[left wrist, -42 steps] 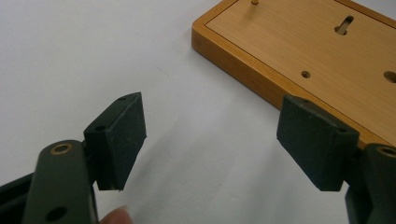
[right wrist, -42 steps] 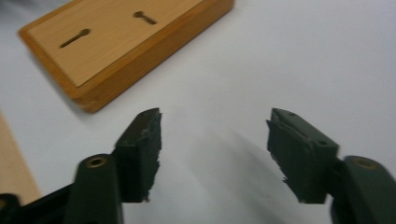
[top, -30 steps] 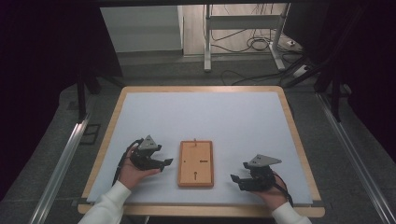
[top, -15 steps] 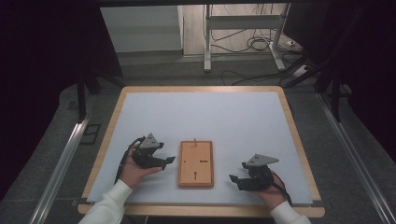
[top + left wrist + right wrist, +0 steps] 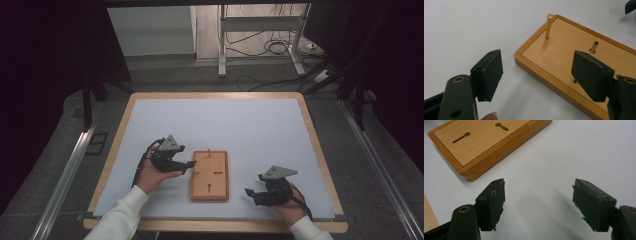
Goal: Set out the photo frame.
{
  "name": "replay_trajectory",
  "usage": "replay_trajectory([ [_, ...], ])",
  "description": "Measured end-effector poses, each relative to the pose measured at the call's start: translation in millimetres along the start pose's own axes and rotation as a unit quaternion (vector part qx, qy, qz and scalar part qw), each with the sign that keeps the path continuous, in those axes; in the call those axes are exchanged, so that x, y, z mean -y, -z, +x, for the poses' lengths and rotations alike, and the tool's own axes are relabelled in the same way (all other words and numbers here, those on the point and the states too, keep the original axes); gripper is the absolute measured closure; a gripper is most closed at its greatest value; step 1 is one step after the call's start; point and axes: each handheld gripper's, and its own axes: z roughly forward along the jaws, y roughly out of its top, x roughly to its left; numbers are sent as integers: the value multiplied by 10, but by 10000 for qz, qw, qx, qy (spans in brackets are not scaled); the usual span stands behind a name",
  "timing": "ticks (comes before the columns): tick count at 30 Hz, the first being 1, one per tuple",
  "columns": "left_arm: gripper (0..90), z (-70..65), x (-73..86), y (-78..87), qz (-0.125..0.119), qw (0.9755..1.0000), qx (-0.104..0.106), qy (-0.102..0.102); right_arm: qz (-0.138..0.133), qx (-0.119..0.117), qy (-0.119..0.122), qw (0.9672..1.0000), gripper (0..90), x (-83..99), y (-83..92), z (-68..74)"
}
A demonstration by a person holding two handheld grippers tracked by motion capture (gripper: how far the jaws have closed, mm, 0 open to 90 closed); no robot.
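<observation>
The wooden board (image 5: pixel 209 175) lies flat on the table (image 5: pixel 235 120), near the front edge and about halfway between the left and right edges. A thin gold pin (image 5: pixel 548 26) stands straight up in the board, close to its far end. The board also has small slots (image 5: pixel 461 137) cut into its top.

The left gripper (image 5: pixel 186 164) is just beside the board's left edge, with its tips at that edge. Its jaws are spread wide and nothing is between them. In the left gripper view one jaw hangs over the white table and the other over the board. The right gripper (image 5: pixel 251 193) sits near the front right part of the table, a little way from the board. Its jaws are spread wide too, and they hold nothing.

What could go wrong? The pin is thin and tall. If the left gripper comes at it from the side, a jaw could bump it and tip it or knock it out. If the jaws close off-center, the smooth pin could slip away. The board is loose on the table, so a push from either gripper could slide it or turn it. The right gripper's pads (image 5: pixel 497 202) look torn at the edges, so its grip on a small thing may be poor.

I see no words, labels or brand marks on anything.
</observation>
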Motion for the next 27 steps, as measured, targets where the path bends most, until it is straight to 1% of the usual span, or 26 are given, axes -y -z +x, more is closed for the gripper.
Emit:
replay_trajectory([
  [4, 251, 10, -51, -33, -27, 10000, 71, 14, 48, 8, 28, 10000, 254, 5, -15, 0],
  [6, 251, 11, -92, -66, -32, 9999, 125, -18, 37, 14, 40, 10000, 253, 2, -11, 2],
  [8, 251, 14, -120, -82, -122, 9994, 300, -105, 17, 20, 48, 10000, 253, 0, -7, 2],
  [9, 251, 14, -120, -82, -122, 9994, 300, -105, 17, 20, 48, 10000, 253, 0, -7, 2],
  [11, 251, 15, -156, -100, -118, 9991, 359, -194, 1, 23, 45, 10000, 253, -2, -3, 2],
  [12, 252, 15, -173, -114, -116, 9988, 429, -211, -23, 34, 37, 10000, 253, -3, 4, -1],
  [14, 277, 12, -210, -165, -78, 9986, 455, -247, -57, 46, 28, 10000, 253, -7, 11, -2],
  [17, 287, 15, -225, -213, -40, 9986, 470, -240, -104, 60, 14, 9999, 253, -12, 24, -2],
  [20, 289, 24, -242, -277, 19, 9983, 542, -199, -118, 68, 15, 9999, 253, -14, 31, 0],
  [22, 290, 14, -272, -325, 75, 9982, 548, -216, -162, 110, 28, 9998, 253, -16, 37, 2],
  [25, 291, 4, -297, -351, 131, 9981, 538, -254, -270, 151, 43, 9995, 254, -28, 56, 8],
  [27, 300, -15, -329, -390, 185, 9983, 482, -283, -302, 172, 48, 9994, 254, -31, 63, 9],
])
